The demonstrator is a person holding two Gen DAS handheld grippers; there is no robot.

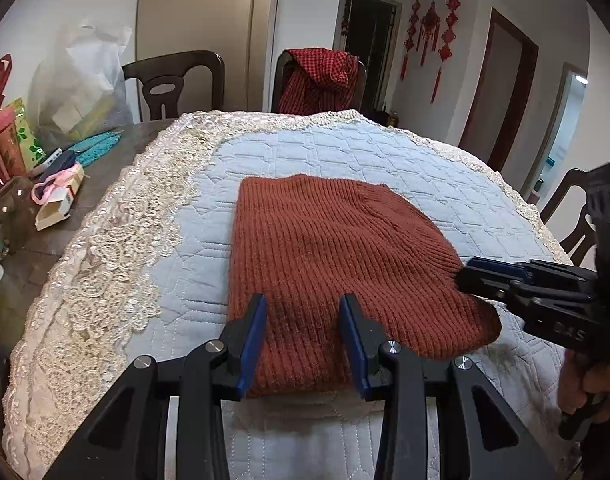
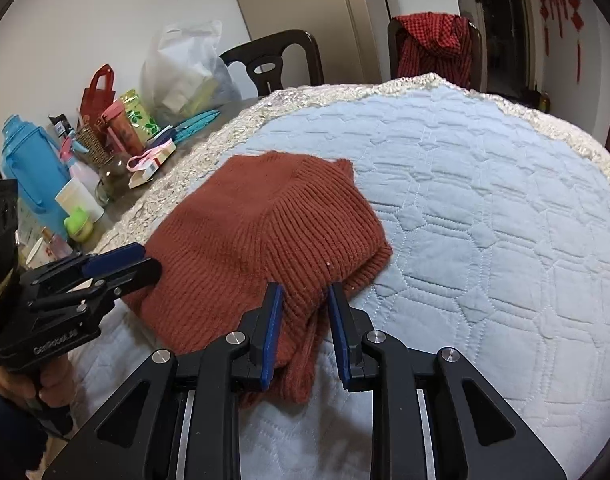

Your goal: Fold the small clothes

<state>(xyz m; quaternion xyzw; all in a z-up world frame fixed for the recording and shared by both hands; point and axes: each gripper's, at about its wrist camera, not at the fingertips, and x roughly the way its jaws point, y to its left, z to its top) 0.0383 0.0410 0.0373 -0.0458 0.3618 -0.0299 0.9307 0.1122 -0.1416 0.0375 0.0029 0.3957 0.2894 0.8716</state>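
We have the sweater point(image 1: 337, 264) folded into a rust-red block at the centre of the frame, on the blue quilt point(image 1: 445, 184), its long axis running away from us. Its near edge lies between the fingers of both grippers: the left gripper point(image 1: 303, 344) straddles the near-left part, jaws partly open, not pinching; the right gripper point(image 2: 305, 320) bites the bunched near-right corner. At upper left, a white bag point(image 2: 185, 68) holds boxes.
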